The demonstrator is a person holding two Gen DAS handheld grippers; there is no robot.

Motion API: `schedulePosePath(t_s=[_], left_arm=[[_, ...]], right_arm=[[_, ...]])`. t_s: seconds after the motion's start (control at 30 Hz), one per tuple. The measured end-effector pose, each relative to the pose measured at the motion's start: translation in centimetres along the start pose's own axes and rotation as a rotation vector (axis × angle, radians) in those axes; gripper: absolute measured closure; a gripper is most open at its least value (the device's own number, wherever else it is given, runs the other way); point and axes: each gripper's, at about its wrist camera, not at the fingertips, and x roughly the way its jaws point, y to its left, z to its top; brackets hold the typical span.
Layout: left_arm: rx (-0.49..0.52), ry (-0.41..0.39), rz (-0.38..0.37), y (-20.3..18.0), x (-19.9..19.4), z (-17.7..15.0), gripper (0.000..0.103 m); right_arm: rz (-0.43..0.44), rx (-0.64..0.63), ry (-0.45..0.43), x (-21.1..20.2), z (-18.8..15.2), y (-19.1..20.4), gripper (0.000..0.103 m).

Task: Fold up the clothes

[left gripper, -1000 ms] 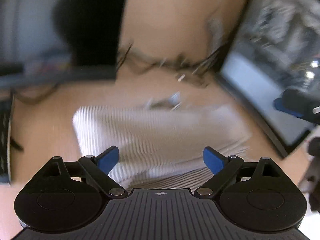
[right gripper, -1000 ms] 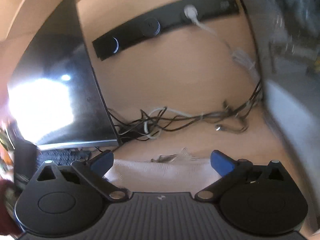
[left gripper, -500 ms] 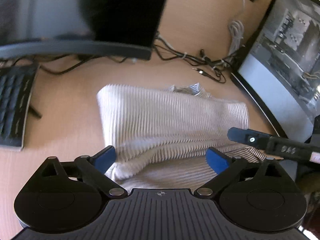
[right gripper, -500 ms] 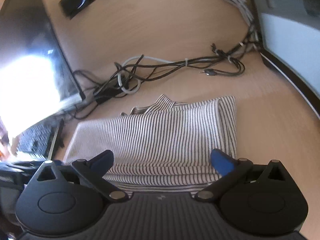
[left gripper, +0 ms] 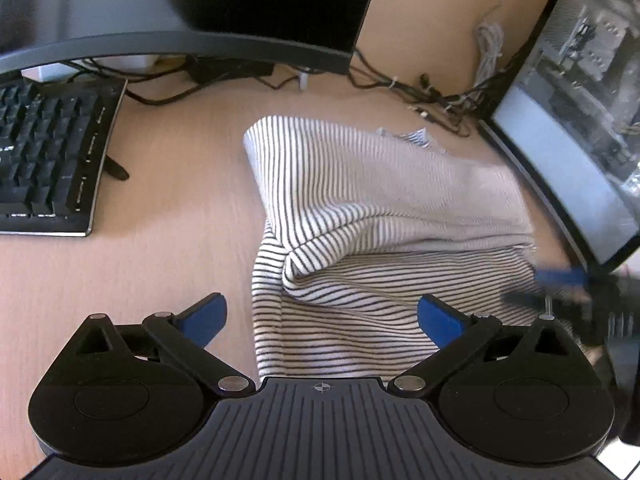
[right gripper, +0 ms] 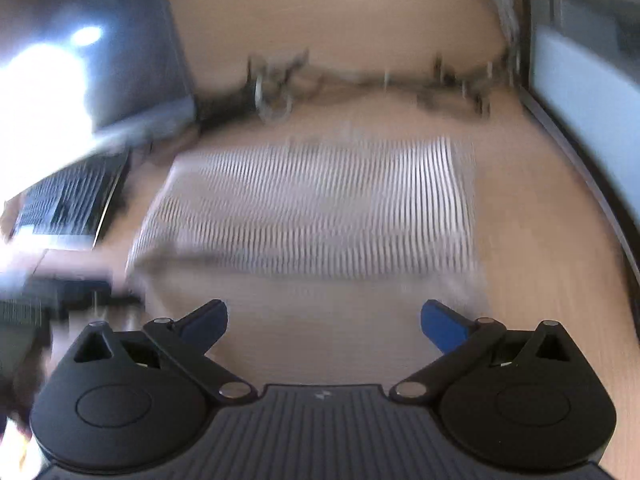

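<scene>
Striped garment (left gripper: 384, 216) folded on the wooden counter (left gripper: 160, 240), lying between a dark monitor (left gripper: 224, 4) at the far left and a second screen (left gripper: 576, 120) at the right; upper layer turned over the lower one, with a bulging crease along its near edge; collar poking out at the far side. Keyboard (left gripper: 48, 160) at the left, well apart from the cloth; tangle of cables (left gripper: 424, 92) beyond it at the far edge. Left hand-held gripper (left gripper: 322, 316) poised over the near part of the cloth, blue fingers (left gripper: 204, 314) spread wide, nothing between them. Right hand-held gripper (right gripper: 324, 320) likewise spread apart and holding nothing, over bare counter just near of the garment (right gripper: 316, 208); heavily blurred view, so probably clear of the fabric.
</scene>
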Motion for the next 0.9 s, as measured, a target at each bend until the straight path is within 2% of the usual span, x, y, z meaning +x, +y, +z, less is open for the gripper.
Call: schedulePosePath(t_s=[0.17,0.23,0.27,0.33,0.4,0.5,0.6,0.67,0.7,0.73,0.8,0.9], left_arm=[[0.05,-0.084,-0.084,-0.6,-1.6,0.7,0.0],[0.073,-0.116,-0.123,-1.1,-2.0,1.4,0.0],[0.088,-0.131,-0.148,-1.7,-1.9,2.1,0.0],[0.083,-0.126,-0.177,-2.8,-0.8,3.4,0.0],[0.071,-0.114,-0.193,-3.6,0.6,4.7,0.0],[0.033,-0.06,-0.143,-3.9,3.3,5.3,0.0],[-0.046,0.018,-0.12,-3.3,6.0,5.0,0.0],[-0.018,0.028,-0.095,-3.9,6.5,4.9,0.0],[0.003,0.032,-0.082,-4.3,6.6,4.8,0.0],[0.027,0.039,-0.071,-4.7,6.7,4.8,0.0],[0.059,0.052,-0.064,-4.9,6.6,4.6,0.0],[0.048,0.055,-0.067,-4.7,6.8,4.6,0.0]], right_arm=[[-0.069,-0.018,0.016,-4.5,-1.8,-0.5,0.0],[-0.07,0.042,-0.145,-6.9,-0.3,-1.3,0.0],[-0.053,0.065,-0.188,-7.0,0.8,-1.4,0.0],[-0.015,0.106,-0.258,-6.8,3.1,-1.7,0.0],[0.016,0.089,-0.271,-4.3,5.2,-1.2,0.0],[0.101,0.096,-0.206,1.6,7.3,-0.8,0.0],[0.192,0.195,-0.076,7.1,7.3,-2.0,0.0],[0.232,0.288,0.011,10.3,6.8,-3.1,0.0],[0.258,0.347,0.011,11.0,5.8,-3.8,0.0],[0.277,0.364,-0.029,11.0,5.1,-3.9,0.0],[0.292,0.339,-0.04,10.7,4.6,-3.7,0.0],[0.291,0.312,-0.015,10.9,5.0,-3.3,0.0]])
